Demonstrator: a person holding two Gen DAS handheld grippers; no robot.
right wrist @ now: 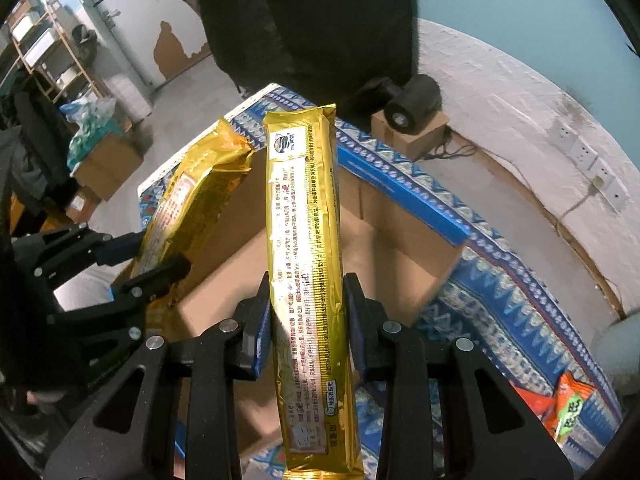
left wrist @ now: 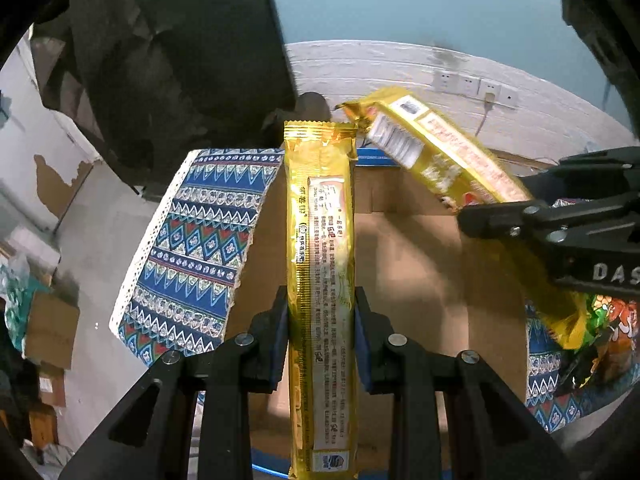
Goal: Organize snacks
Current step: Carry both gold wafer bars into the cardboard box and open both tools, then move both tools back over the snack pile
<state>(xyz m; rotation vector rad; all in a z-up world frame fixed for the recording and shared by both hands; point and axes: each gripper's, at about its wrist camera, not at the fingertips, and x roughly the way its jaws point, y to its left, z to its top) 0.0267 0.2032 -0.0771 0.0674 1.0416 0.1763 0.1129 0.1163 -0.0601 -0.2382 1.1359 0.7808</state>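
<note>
Over the open cardboard box (left wrist: 404,264), both grippers carry one gold snack pack each. Left gripper (left wrist: 321,312) is clamped on its gold pack (left wrist: 320,240), pads squeezing the long sides, pack running along the fingers and sticking out well past the tips. Right gripper (right wrist: 306,312) is clamped the same way on the second pack (right wrist: 306,216).

Why held like this, my read: gripping mid-length across the narrow side keeps a long floppy wrapper from drooping, and both point steeply down at the box, so each pack can go in lengthwise. Box sits on the patterned cloth (left wrist: 192,240), flaps open, blue edge (right wrist: 400,196) toward the wall. Judging by that, the step in hand is dropping both packs into the box.

Each wrist view also shows the other gripper from the side, with its pack angled over the box rim.

Hard to make out:
- Box floor is mostly blocked by packs and fingers; can't tell if anything is already inside.
- Near ends of both packs are cut off at the frame bottom.
- Other snack bags (right wrist: 568,408) on the cloth are clipped by the fisheye edge; count unclear.
- Print on the packs is not readable.
- Dark bulk (right wrist: 312,20) behind the box: can't identify it.
</note>
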